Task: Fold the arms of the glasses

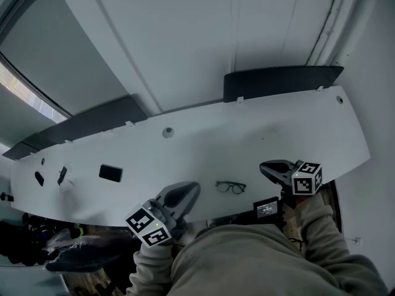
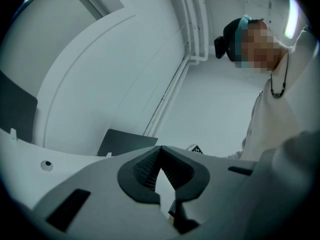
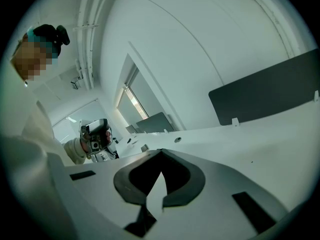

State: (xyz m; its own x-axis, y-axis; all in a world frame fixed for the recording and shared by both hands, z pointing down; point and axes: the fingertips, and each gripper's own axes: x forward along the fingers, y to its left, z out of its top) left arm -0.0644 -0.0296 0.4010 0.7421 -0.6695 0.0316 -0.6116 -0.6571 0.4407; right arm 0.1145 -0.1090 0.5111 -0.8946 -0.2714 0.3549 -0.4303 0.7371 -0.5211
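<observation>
Resting on the table (image 1: 203, 128), the glasses (image 1: 231, 187) are lying with the left gripper (image 1: 184, 193) and right gripper (image 1: 273, 167) flanking them, both clenched on nothing. Whether their arms are folded is too small to judge, fitting either approach or finish. Only the head view is showing the glasses; gripper views are showing met jaws.

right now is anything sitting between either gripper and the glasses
Nothing visible does. The glasses lie alone near the person's edge of the white table, with only bare tabletop between them and the left gripper on one side and the right gripper on the other. Both grippers are shut and empty.
</observation>
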